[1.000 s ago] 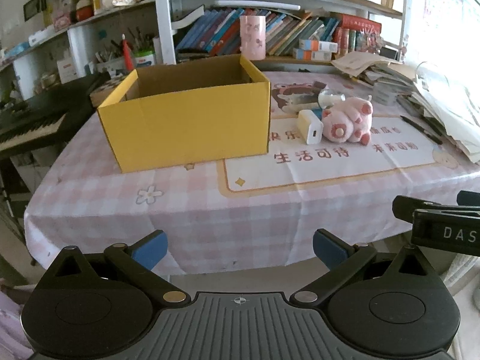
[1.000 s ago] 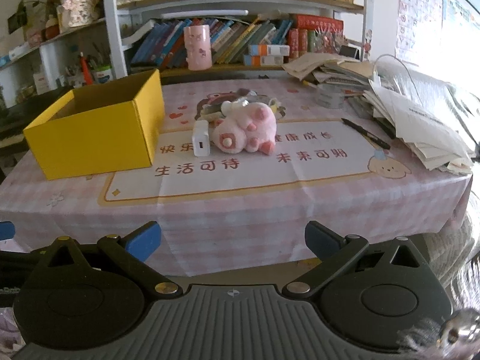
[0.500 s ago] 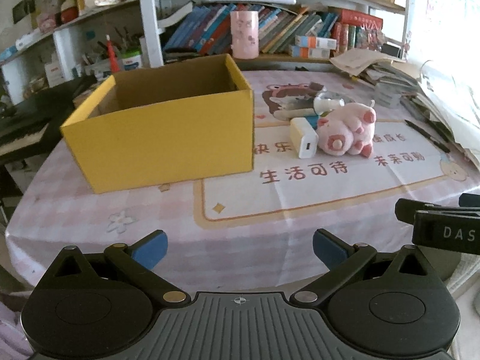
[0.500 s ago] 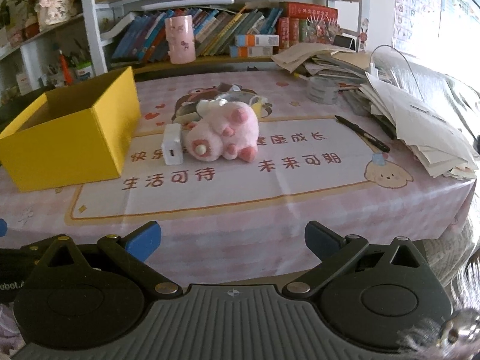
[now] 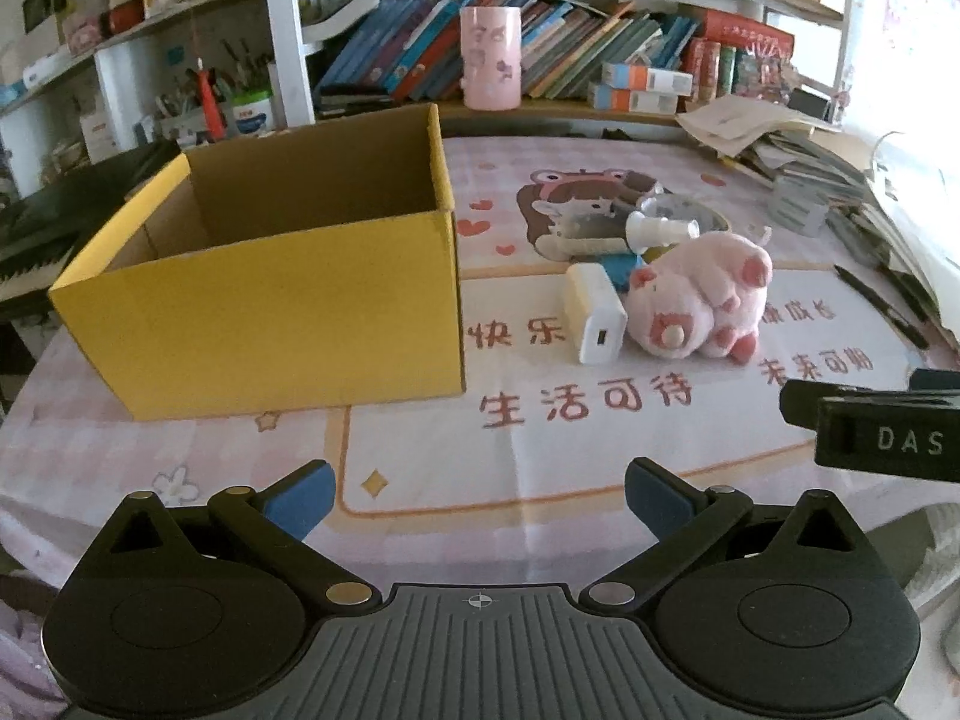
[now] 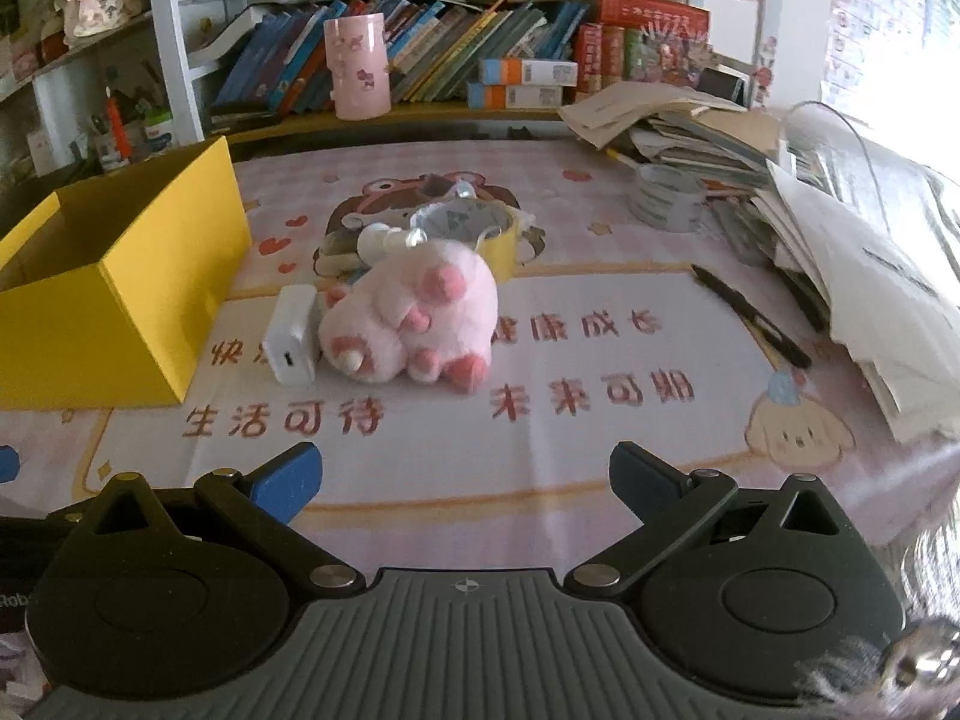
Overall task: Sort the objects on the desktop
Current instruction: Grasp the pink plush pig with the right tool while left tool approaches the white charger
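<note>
An open yellow cardboard box (image 5: 270, 306) (image 6: 114, 294) stands on the left of the table, and nothing shows inside it. Right of it lie a white charger block (image 5: 594, 315) (image 6: 294, 336), a pink plush pig (image 5: 699, 300) (image 6: 414, 312), and behind them a tape roll (image 6: 474, 228) and a small white bottle (image 5: 660, 231). My left gripper (image 5: 480, 495) hovers open above the near table edge with nothing between its fingers. My right gripper (image 6: 462, 480) is open too, in front of the pig. The right gripper's body (image 5: 876, 429) shows at the right edge of the left wrist view.
A black pen (image 6: 750, 315) lies right of the pig. Stacked papers and books (image 6: 840, 240) crowd the table's right side, with a tape roll (image 6: 666, 201) beside them. Bookshelves and a pink cup (image 6: 357, 66) back the table. A keyboard (image 5: 36, 240) stands left.
Both grippers have moved forward over the table, so the box, charger and pig appear larger and closer. Neither gripper's opening has changed.
</note>
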`<state>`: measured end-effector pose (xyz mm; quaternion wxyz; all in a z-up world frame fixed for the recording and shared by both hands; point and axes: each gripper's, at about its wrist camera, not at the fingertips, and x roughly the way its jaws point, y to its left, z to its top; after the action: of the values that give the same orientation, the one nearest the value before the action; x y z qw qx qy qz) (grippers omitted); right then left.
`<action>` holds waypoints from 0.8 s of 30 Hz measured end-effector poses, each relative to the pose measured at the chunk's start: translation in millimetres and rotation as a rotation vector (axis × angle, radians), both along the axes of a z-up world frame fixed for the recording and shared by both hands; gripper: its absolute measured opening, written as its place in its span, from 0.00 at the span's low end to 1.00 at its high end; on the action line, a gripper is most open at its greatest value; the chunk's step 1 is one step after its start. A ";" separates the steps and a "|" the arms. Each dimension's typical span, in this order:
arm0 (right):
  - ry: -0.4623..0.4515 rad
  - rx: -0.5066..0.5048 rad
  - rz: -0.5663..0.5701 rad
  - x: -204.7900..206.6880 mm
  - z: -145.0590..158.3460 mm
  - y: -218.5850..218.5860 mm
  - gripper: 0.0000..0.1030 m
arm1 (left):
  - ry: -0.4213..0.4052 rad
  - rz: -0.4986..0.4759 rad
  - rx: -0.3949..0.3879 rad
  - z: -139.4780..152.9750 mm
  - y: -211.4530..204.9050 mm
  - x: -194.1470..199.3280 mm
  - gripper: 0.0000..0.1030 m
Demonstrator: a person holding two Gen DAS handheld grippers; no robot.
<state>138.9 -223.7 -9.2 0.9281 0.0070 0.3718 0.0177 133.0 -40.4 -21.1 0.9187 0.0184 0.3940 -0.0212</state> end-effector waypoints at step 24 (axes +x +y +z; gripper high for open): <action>0.104 0.156 0.232 135.5 -15.2 -20.9 1.00 | 0.066 -0.011 0.088 -9.2 -70.9 61.6 0.93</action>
<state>274.4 -244.6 -24.4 0.8961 0.0368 0.4150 0.1533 194.6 -111.4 -30.3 0.9033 0.0602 0.4246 -0.0095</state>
